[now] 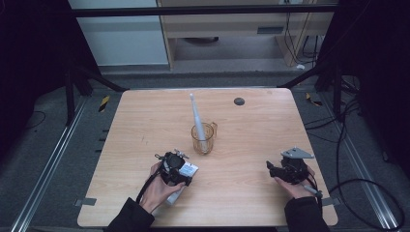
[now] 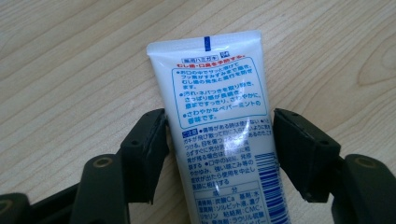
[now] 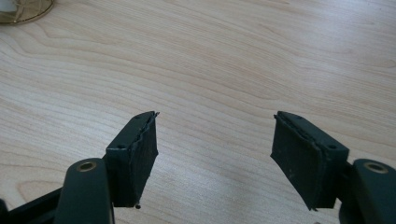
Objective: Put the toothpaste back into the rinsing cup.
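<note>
Grasping step: left hand-held gripper, jaws apart, straddles white printed toothpaste tube on table; closing comes next.

Looking along our right tool, we see its two black jaws rising from the bottom edge, spread wide apart with nothing between them. Each jaw ends in a flat, dark pad with a rough, slightly frayed edge, and a brass-coloured rivet sits in the arm below each one. Between and beyond the jaws lies the bare, pale wood-grain top of the table, lit with a soft sheen. In the far upper left corner we catch the rounded amber base of a cup, standing on the table well apart from the jaws.
</note>
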`<state>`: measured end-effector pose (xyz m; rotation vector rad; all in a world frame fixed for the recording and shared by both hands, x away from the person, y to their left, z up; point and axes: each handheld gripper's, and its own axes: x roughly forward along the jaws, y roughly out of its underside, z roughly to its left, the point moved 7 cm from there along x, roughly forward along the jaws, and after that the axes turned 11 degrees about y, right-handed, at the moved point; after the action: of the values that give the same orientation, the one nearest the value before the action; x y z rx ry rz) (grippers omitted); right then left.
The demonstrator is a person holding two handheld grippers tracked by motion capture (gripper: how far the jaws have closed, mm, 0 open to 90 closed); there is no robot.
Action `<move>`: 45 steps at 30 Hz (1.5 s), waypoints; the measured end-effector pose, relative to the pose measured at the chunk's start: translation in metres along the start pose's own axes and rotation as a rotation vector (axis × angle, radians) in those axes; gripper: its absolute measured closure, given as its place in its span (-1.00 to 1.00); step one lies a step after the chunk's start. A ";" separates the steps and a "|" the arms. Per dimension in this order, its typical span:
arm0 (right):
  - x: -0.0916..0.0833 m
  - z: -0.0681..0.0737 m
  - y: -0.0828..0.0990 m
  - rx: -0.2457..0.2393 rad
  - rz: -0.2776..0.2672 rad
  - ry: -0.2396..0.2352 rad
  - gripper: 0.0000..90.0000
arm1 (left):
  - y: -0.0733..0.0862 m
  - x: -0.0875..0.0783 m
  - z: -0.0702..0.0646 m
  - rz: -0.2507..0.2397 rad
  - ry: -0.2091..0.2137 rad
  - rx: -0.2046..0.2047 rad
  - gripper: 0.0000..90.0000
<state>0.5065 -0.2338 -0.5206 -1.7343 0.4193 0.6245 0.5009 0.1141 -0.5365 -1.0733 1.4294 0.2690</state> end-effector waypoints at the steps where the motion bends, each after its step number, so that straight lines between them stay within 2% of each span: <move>1: 0.000 0.000 0.000 0.003 0.002 -0.001 -0.31 | 0.000 0.000 0.000 0.000 0.002 -0.002 -0.21; 5: 0.001 0.001 0.000 -0.002 0.004 0.000 -0.31 | -0.003 0.002 0.002 -0.002 0.003 -0.002 -0.23; 11: 0.000 0.001 0.000 0.004 0.003 -0.001 -0.31 | -0.005 0.005 -0.001 -0.011 -0.034 0.003 -0.22; 19: -0.001 0.000 -0.001 0.005 0.002 0.000 -0.31 | -0.004 0.003 -0.004 -0.016 -0.035 -0.017 0.01; 24: 0.000 -0.001 0.000 0.007 0.001 0.001 -0.31 | -0.004 -0.002 -0.007 -0.022 -0.038 0.009 0.25; 29: -0.001 -0.003 0.000 0.010 0.001 0.002 -0.31 | -0.003 -0.008 -0.009 -0.026 -0.025 0.026 0.47; 33: -0.001 -0.003 -0.001 0.009 -0.002 0.002 -0.31 | -0.002 -0.011 -0.010 -0.014 0.003 0.038 0.51; 37: -0.001 -0.003 0.000 0.010 0.000 0.002 -0.30 | -0.001 -0.016 -0.013 -0.024 0.022 0.048 0.52; 39: -0.001 -0.004 0.000 0.010 -0.001 0.003 -0.30 | -0.003 -0.021 -0.014 -0.037 0.025 0.059 0.53; 45: -0.001 -0.005 0.000 0.014 -0.005 0.005 -0.30 | -0.011 -0.041 -0.016 -0.136 0.027 0.072 0.53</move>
<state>0.5063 -0.2386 -0.5189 -1.7231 0.4222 0.6125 0.4900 0.1150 -0.4923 -1.1132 1.3727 0.1046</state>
